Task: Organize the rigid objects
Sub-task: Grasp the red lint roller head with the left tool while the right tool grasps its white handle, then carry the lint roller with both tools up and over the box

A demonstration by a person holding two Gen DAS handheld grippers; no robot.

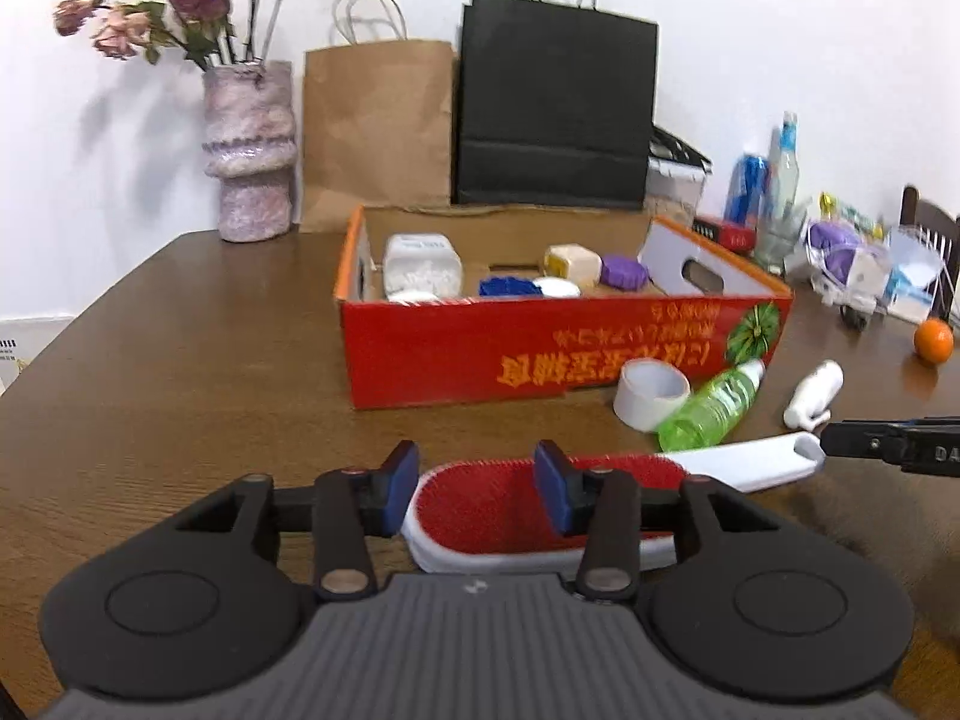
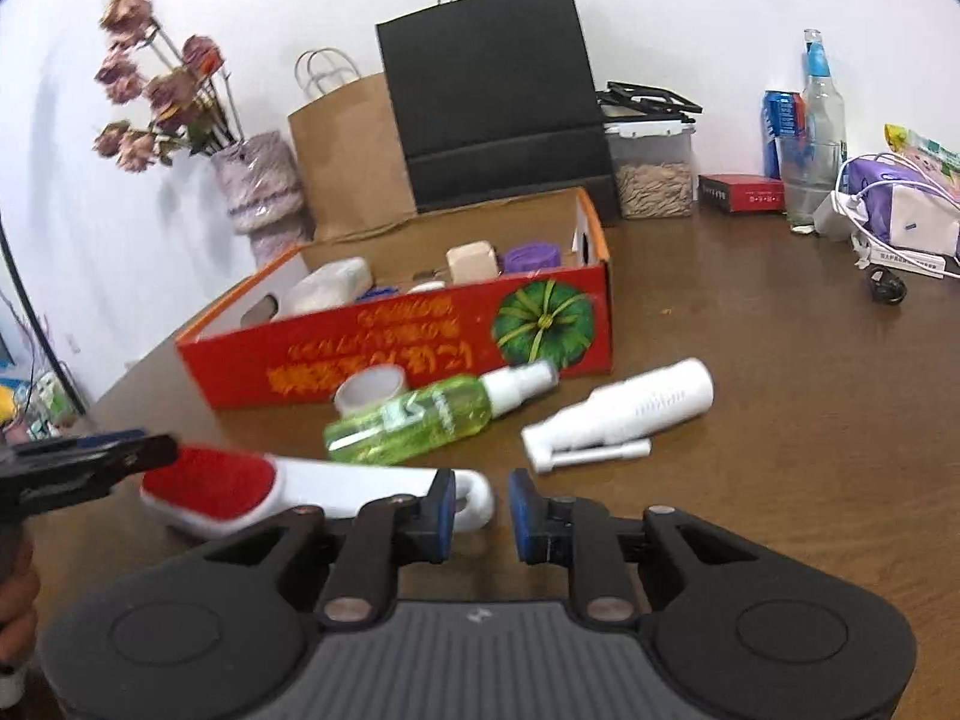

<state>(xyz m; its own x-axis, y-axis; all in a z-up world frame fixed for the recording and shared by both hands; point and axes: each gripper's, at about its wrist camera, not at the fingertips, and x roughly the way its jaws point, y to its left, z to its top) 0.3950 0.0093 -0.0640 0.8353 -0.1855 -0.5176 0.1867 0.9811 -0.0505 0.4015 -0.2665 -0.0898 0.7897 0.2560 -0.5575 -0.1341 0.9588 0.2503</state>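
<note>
A lint brush (image 1: 480, 504) with a red pad and white handle lies on the brown table. My left gripper (image 1: 477, 489) is open with its fingers astride the red head. My right gripper (image 2: 480, 513) is open at the handle's hooked end (image 2: 474, 495), which lies between its fingers. The brush also shows in the right wrist view (image 2: 240, 489). A red cardboard box (image 1: 540, 348) holds several small items. In front of it lie a tape roll (image 1: 651, 393), a green spray bottle (image 1: 711, 405) and a white spray bottle (image 1: 813, 393).
Behind the box stand a vase of flowers (image 1: 249, 156), a brown paper bag (image 1: 378, 126) and a black bag (image 1: 552, 102). At the right are a clear container (image 2: 651, 168), bottles (image 2: 819, 114), packets (image 1: 858, 258) and an orange (image 1: 933, 341).
</note>
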